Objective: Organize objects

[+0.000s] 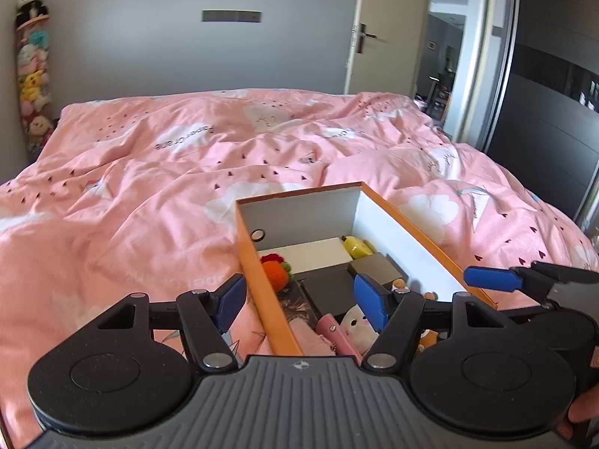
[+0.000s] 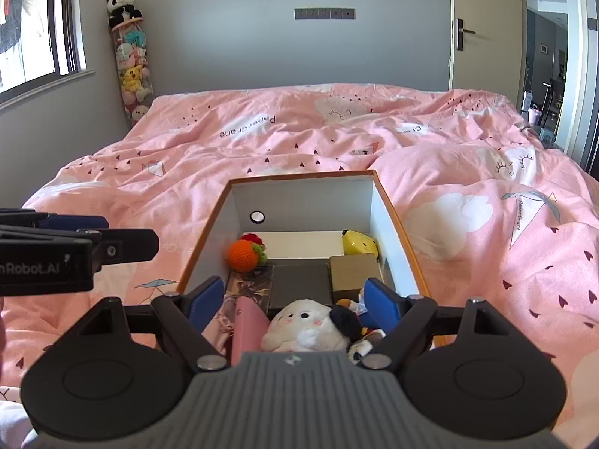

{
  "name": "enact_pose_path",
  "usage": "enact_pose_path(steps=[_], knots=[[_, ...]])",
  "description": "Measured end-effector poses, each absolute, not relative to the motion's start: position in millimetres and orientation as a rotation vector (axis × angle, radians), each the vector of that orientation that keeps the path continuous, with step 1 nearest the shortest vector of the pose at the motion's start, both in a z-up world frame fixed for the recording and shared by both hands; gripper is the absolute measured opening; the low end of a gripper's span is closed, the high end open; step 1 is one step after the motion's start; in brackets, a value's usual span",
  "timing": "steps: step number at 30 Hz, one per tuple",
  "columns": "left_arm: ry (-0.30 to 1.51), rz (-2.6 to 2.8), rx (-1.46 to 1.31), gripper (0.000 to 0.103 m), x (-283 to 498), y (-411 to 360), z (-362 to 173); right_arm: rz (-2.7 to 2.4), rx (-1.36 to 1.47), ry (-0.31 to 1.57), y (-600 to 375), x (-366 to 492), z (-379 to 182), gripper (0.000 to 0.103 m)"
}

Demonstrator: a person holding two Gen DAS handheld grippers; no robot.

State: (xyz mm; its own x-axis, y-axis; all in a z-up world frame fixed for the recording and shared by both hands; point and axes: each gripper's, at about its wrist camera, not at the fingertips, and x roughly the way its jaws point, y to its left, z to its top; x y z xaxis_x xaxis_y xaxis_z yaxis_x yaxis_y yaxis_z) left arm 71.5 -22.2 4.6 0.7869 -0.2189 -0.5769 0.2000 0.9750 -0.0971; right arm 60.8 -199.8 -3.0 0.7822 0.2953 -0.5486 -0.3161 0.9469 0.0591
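An orange cardboard box [image 1: 258, 273] [image 2: 397, 217] with white inner walls sits on the pink bed. Inside lie an orange knitted ball [image 2: 243, 255] [image 1: 275, 275], a yellow plush [image 2: 359, 244] [image 1: 357, 247], a brown box [image 2: 353, 270], a grey box [image 2: 299, 284], a pink case [image 2: 247, 327] and a white plush [image 2: 303, 323] [image 1: 357, 323]. My left gripper [image 1: 303, 301] is open, straddling the box's left wall. My right gripper [image 2: 294, 303] is open above the box's near end, over the white plush. Both are empty.
The pink duvet [image 2: 299, 131] covers the whole bed. A tall tube of plush toys [image 2: 131, 71] stands in the far left corner by a window. A door [image 2: 483, 26] stands open at the far right.
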Motion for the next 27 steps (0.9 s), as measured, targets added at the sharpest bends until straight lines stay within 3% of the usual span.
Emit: enact_pose_path(steps=[6,12,27], knots=[[0.572,-0.121,-0.074,0.077,53.7,-4.7,-13.2,0.282,-0.104,0.504,-193.4,36.5,-12.1,0.084],[0.581,-0.078,-0.027,0.087,47.2,-3.4,-22.7,0.265,-0.118,0.472,-191.2,30.2,-18.3,0.087],[0.637,-0.107,-0.008,0.088,42.5,-10.2,-35.8,0.244,-0.085,0.492,-194.8,35.8,-26.1,0.088]])
